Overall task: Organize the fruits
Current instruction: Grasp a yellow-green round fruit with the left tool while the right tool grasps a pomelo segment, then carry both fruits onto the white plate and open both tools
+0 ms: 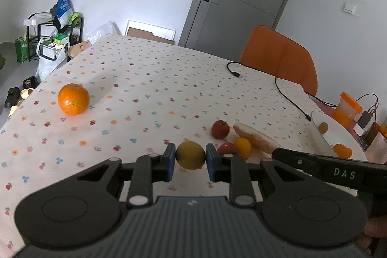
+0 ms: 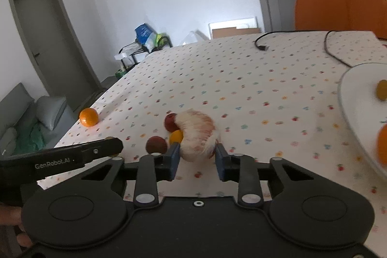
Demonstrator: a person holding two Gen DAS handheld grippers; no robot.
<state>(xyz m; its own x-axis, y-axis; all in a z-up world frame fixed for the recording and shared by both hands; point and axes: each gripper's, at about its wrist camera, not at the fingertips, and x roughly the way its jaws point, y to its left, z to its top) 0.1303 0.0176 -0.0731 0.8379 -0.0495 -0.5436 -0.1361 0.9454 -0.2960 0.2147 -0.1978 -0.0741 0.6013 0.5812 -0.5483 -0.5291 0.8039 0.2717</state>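
We've got the left gripper (image 1: pixel 190 162) clamped on a small yellow fruit (image 1: pixel 190 154) just above the tablecloth (image 1: pixel 145 79), and the right gripper (image 2: pixel 197 160) pinching a peeled pomelo wedge (image 2: pixel 197 137). Next, w/ steady grips, lift straight up & carry both to the white plate (image 2: pixel 355 98) on the right. Keep clear of the red fruit (image 2: pixel 170 121) beside the wedge.

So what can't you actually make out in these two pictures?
- Plate, right wrist view: cut off by the right edge, so its full contents are unknown; the orange fruit on it is blurred.
- Pale wedge in the right claw: smeared, kind unclear.
- Items beside the orange cup, left wrist view: too small and cut off to identify.
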